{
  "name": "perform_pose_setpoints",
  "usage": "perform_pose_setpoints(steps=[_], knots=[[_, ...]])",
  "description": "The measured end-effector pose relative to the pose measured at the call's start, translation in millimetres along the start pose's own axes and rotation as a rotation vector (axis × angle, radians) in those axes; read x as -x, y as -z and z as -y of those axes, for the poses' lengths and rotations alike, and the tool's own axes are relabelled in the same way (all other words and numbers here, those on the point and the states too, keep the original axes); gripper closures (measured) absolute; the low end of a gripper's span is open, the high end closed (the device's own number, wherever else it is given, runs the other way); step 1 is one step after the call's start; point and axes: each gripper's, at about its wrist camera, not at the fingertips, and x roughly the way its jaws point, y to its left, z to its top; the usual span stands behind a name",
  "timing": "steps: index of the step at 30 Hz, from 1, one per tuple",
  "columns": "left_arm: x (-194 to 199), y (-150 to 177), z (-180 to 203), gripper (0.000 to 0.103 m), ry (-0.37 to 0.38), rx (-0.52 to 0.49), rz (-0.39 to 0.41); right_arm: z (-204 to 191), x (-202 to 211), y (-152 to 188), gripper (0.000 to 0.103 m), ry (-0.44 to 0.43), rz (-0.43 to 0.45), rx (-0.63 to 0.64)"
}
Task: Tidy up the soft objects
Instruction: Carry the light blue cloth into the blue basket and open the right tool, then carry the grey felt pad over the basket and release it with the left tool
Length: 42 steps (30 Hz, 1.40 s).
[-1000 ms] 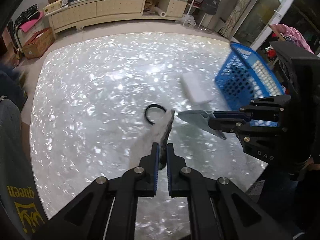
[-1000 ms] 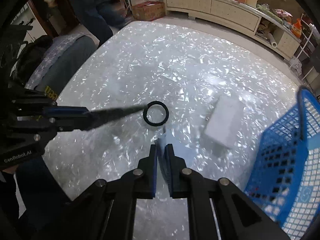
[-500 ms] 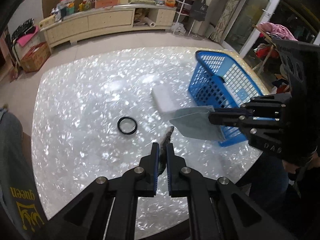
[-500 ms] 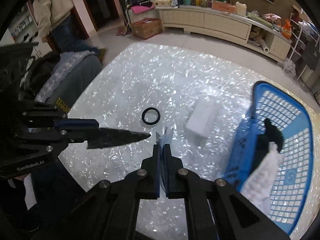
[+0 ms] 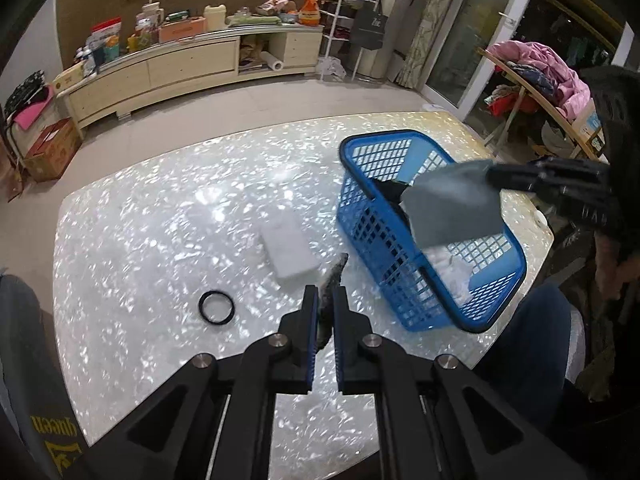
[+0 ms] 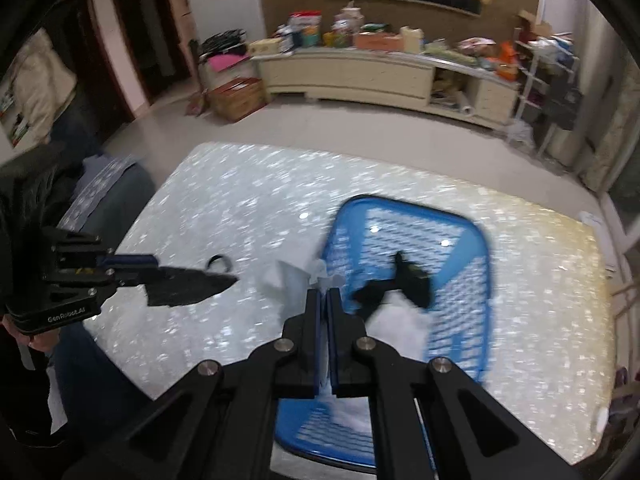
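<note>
The left gripper (image 5: 325,308) is clenched on a dark fuzzy cloth (image 5: 334,280) above the surface's near edge. The right gripper (image 6: 323,300) pinches a thin grey cloth (image 5: 452,208) over the blue basket (image 5: 496,312). Both look light and limp, so an edge pinch should suffice.

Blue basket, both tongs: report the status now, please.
Left tongs shut on dark cloth, above table. Right tongs shut on grey cloth, over blue basket. White block, black ring on table; nothing blocking.
</note>
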Motion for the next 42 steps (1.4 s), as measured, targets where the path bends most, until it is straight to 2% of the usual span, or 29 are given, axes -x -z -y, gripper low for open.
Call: perform_pose_setpoints(steps=[5,10,14,17,20,24,25,26,27,29,30,32,36,42], knots=[[-13.0,-8.0,9.4,0.097,0.015,-0.018,-0.009,37.5,10.1,3.0,0.100,0.085,0.008,-0.032],[-29.8,-6.2,13.0,0.097,0.013,-0.017,-0.044,41.7,-19.6,12.3,0.100,0.166,-0.017,0.019],[-43.7,3.3,5.7,0.097,0.019,0.010,-0.076,39.6,-74.8,32.1,0.100,0.136,-0.146,0.056],[-48.7,8.9,1.4,0.097,0.015,0.019,-0.093,30.5,-109.5,48.1,0.100,0.061,-0.239,0.034],[-49.5,11.4,-0.8,0.097,0.014,0.025,-0.097,23.4,-120.7,56.3,0.100,0.003,-0.277,0.001],[-45.5,11.2,0.3,0.097,0.016,0.027,-0.087,20.6,-117.0,56.7,0.096,-0.047,-0.273,-0.047],[-44.2,11.1,0.7,0.097,0.016,0.026,-0.085,19.4,-117.1,55.4,0.092,-0.063,-0.269,-0.052],[-41.7,10.6,3.1,0.097,0.016,0.023,-0.080,20.0,-111.8,54.7,0.083,-0.068,-0.254,-0.056],[-39.8,9.4,5.3,0.097,0.014,0.022,-0.076,19.1,-105.2,54.3,0.077,-0.049,-0.238,-0.052],[-35.5,6.5,10.3,0.097,0.012,0.019,-0.067,21.6,-92.4,55.7,0.057,-0.044,-0.219,-0.052],[-32.9,5.1,13.3,0.097,0.011,0.014,-0.062,21.4,-84.7,56.2,0.054,-0.041,-0.203,-0.054],[-27.3,1.7,19.8,0.097,0.009,0.001,-0.052,20.7,-73.3,58.7,0.037,-0.026,-0.181,-0.052],[-15.0,-8.2,37.9,0.097,0.001,-0.035,-0.028,18.8,-48.3,68.6,0.028,0.018,-0.133,-0.048],[-6.1,-30.4,61.8,0.097,-0.027,-0.096,-0.014,25.1,-21.8,78.1,0.003,0.068,-0.073,-0.051]])
